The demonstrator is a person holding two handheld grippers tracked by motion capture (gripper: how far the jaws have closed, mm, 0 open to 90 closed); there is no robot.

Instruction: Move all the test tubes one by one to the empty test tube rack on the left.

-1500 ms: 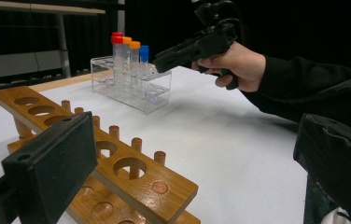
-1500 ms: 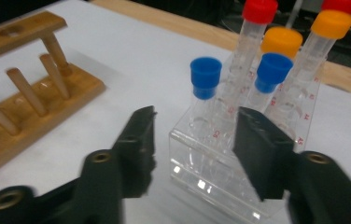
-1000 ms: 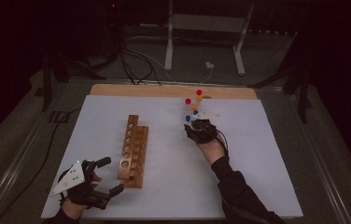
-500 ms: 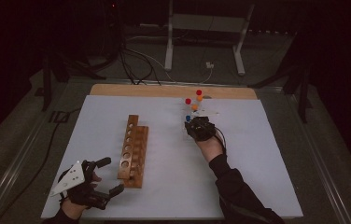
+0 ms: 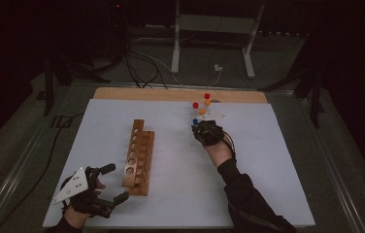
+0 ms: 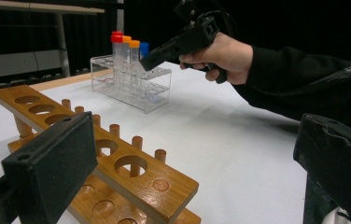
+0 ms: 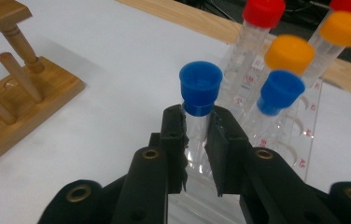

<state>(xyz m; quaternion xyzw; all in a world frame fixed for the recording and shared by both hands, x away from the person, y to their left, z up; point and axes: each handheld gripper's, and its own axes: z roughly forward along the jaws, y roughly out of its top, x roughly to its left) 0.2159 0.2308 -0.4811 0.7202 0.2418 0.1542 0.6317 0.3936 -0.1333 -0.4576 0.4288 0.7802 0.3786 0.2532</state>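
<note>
While the left gripper [image 5: 107, 189] waits spread near the wooden rack [image 5: 138, 156], the right gripper [image 7: 197, 140] has just closed on a blue-capped tube [image 7: 198, 105] in the clear rack [image 7: 299, 154], just under its cap: light, stiff, probably slippery plastic.

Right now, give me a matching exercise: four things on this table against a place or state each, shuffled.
Things:
1. right gripper
2. left gripper
3. wooden rack
4. clear rack

States:
A. open, holding nothing
B. all holes empty
C. shut on the blue-capped tube
D. holds capped tubes, far side of the sheet

Pairs: 1-C, 2-A, 3-B, 4-D
</note>
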